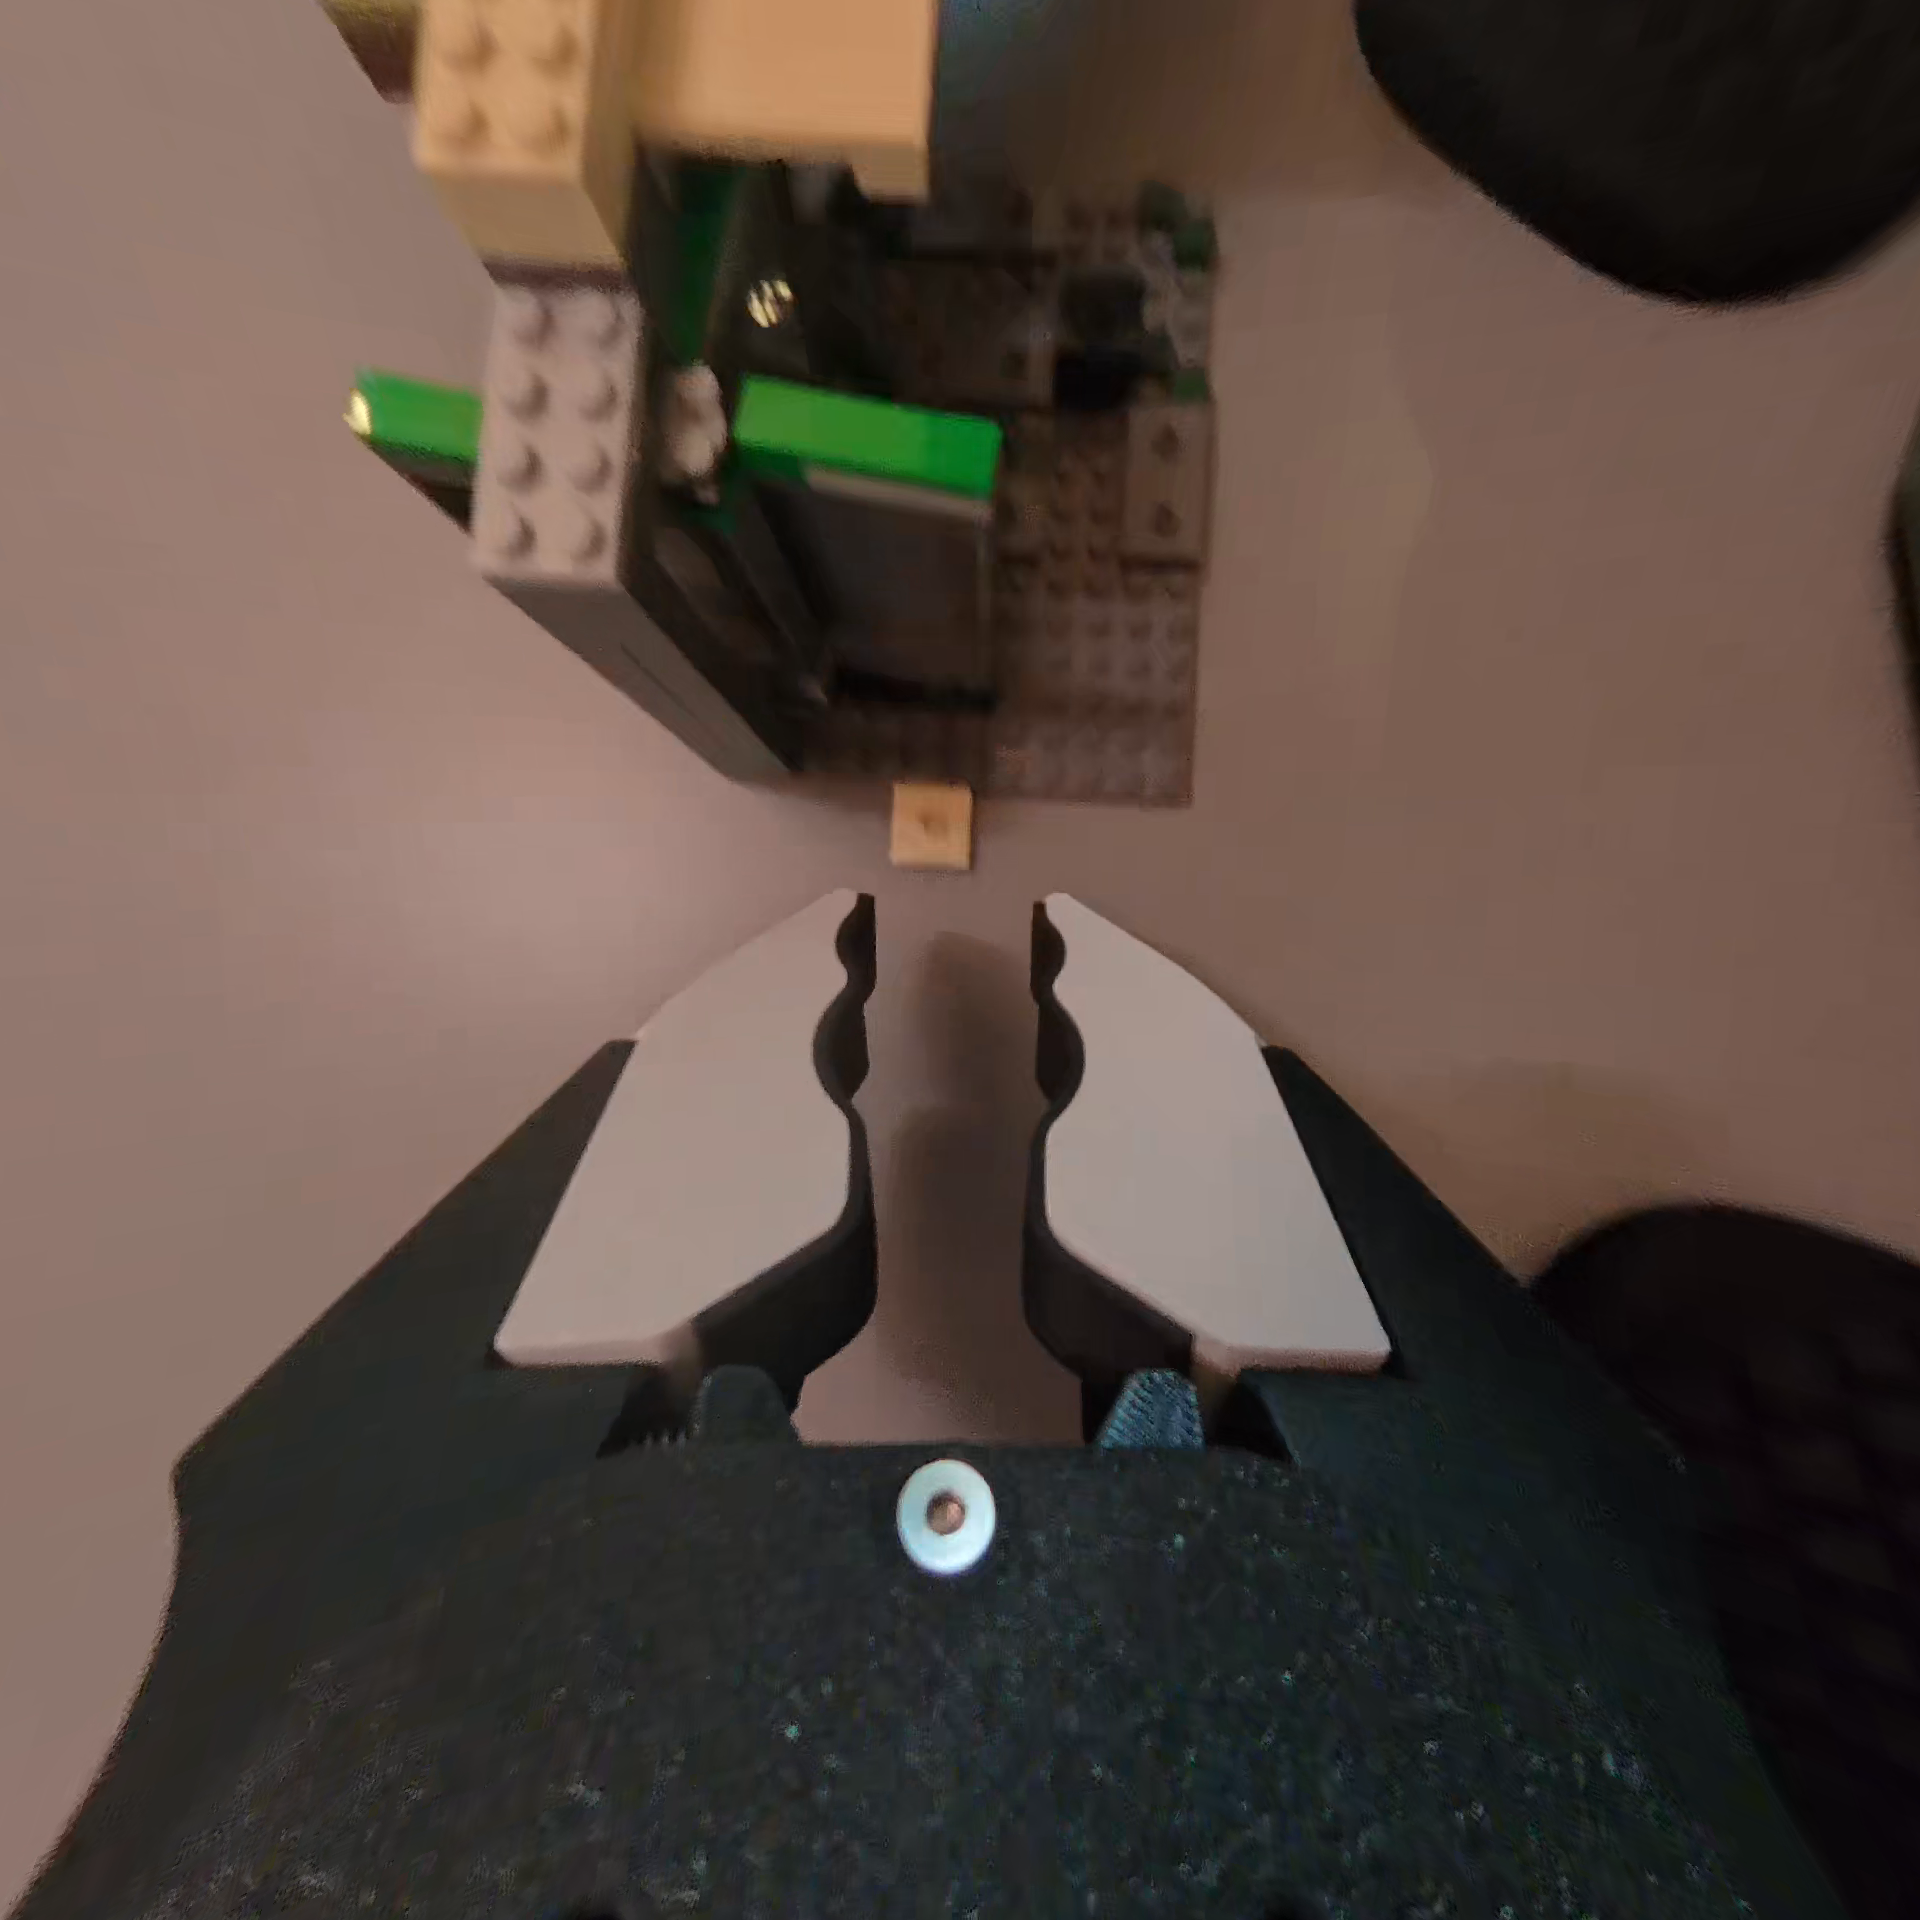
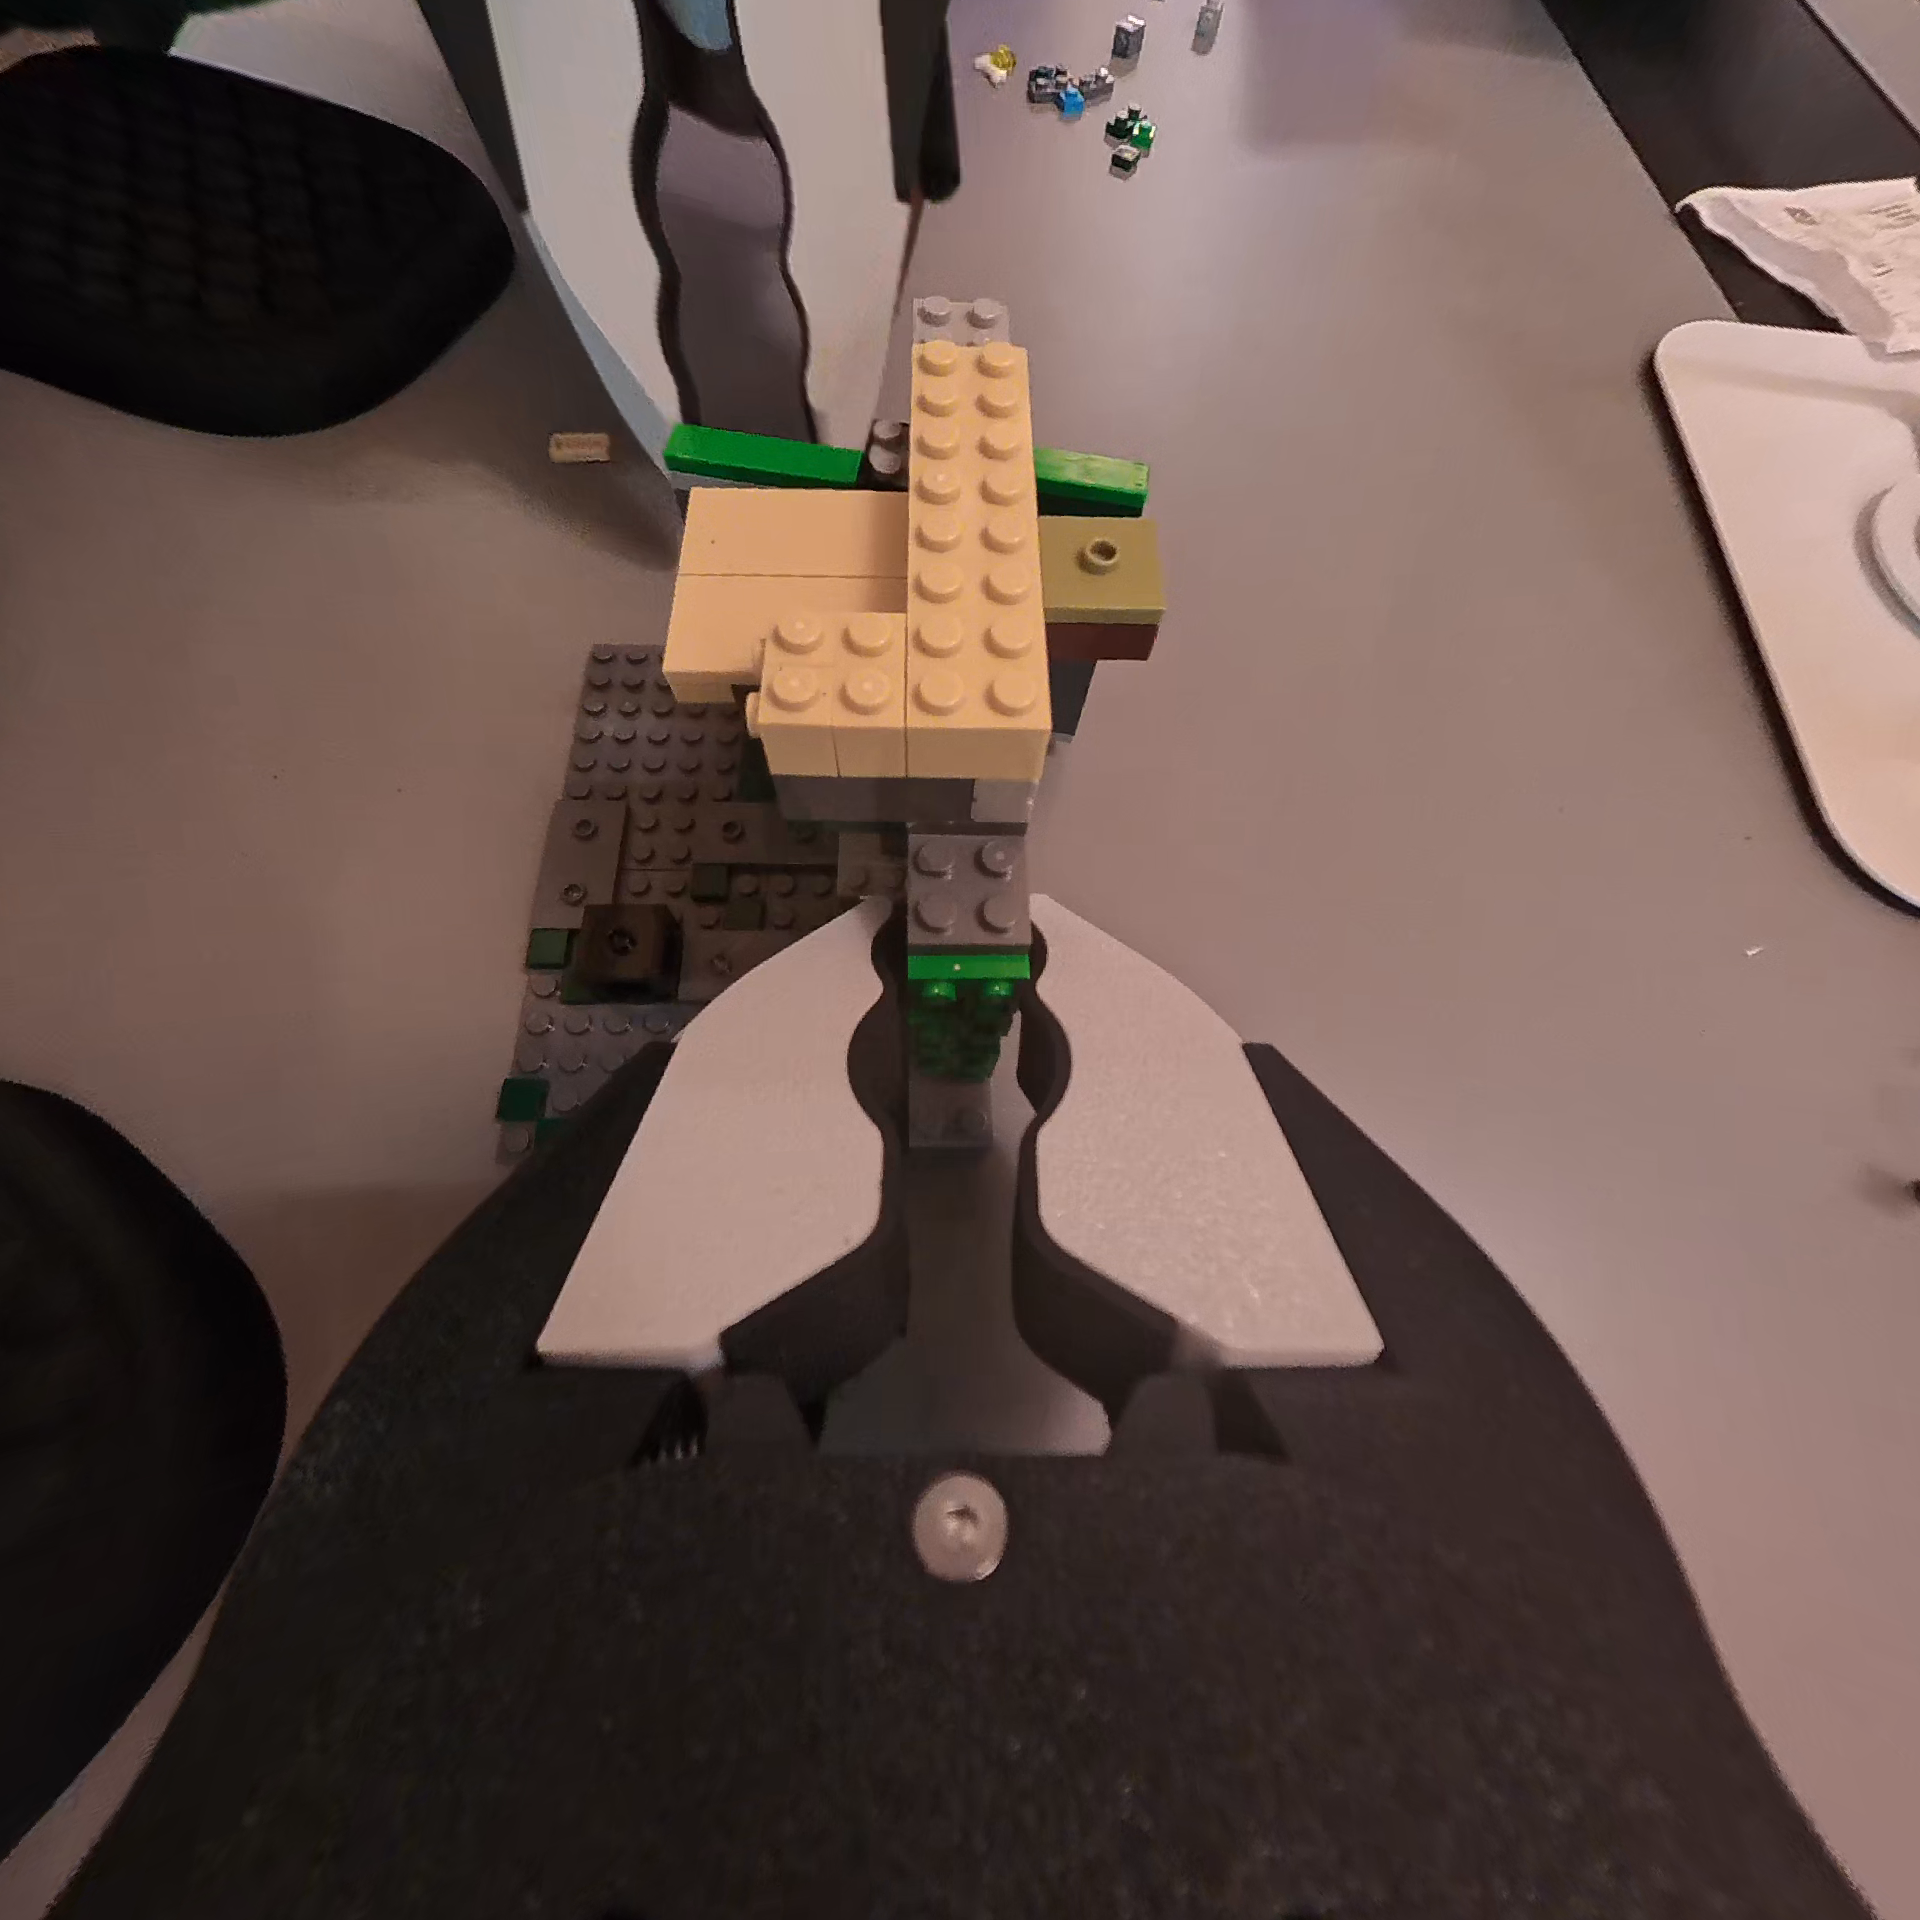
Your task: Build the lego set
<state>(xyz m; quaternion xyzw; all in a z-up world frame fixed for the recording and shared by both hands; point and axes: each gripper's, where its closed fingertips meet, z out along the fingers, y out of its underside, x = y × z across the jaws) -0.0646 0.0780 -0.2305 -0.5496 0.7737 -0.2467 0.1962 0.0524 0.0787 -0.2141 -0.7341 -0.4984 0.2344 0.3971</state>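
The lego build point(image 2: 966, 540) stands on a grey studded baseplate point(image 2: 644, 748), with tan bricks on top, green plates at the sides and a grey-and-green column point(image 2: 966, 966) at its near side. My right gripper point(image 2: 961, 920) is closed around that column, one finger on each side. In the left wrist view the build point(image 1: 831, 499) lies ahead and blurred. My left gripper point(image 1: 951, 914) is open and empty, just short of a small tan tile point(image 1: 932, 826) that lies on the table against the baseplate edge point(image 1: 1091, 769). The left gripper point(image 2: 727, 208) also shows behind the build.
Several loose small pieces point(image 2: 1091, 94) lie at the far side of the grey table. A white tray point(image 2: 1787, 623) and a paper sheet point(image 2: 1829, 239) sit at the right. Black mesh chair parts point(image 2: 208, 229) point(image 1: 1662, 125) flank the table. A small pale piece point(image 2: 577, 447) lies left of the build. About 12 cm separates my left fingertips from my right.
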